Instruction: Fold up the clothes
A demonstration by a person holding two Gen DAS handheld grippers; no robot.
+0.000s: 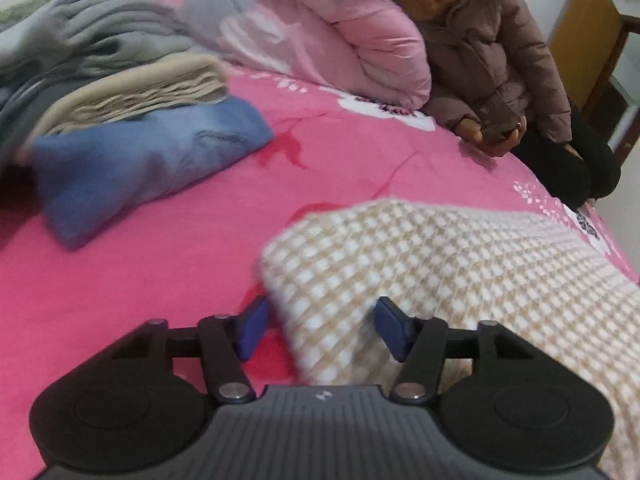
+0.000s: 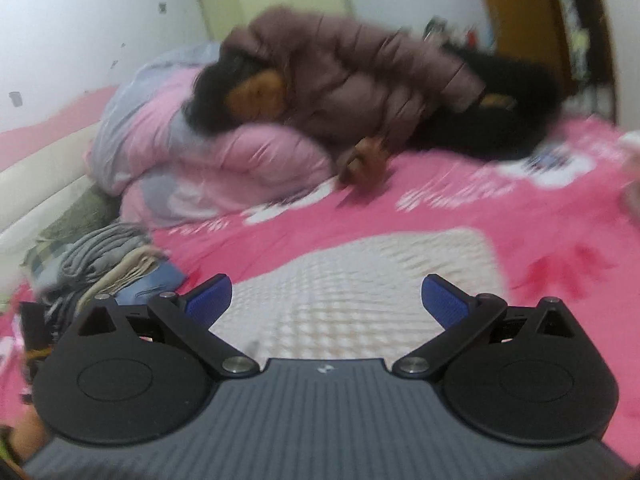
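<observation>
A beige-and-white checked cloth (image 1: 460, 264) lies spread on the pink bed sheet (image 1: 160, 272). Its near left corner rises between the blue pads of my left gripper (image 1: 323, 326). The right pad touches the cloth, while a strip of sheet shows between the left pad and the cloth edge, so the jaws stand part open around it. In the right wrist view the same cloth (image 2: 360, 272) lies flat below and ahead of my right gripper (image 2: 326, 300), which is wide open with nothing between its fingers. That view is blurred.
A stack of folded clothes sits at the left: blue (image 1: 152, 160), beige (image 1: 132, 92) and grey (image 1: 100, 32) pieces. A rolled pink quilt (image 1: 320, 28) lies behind. A person in a brown puffer jacket (image 1: 488, 52) sits on the bed's far edge. A wooden door (image 1: 584, 28) stands beyond.
</observation>
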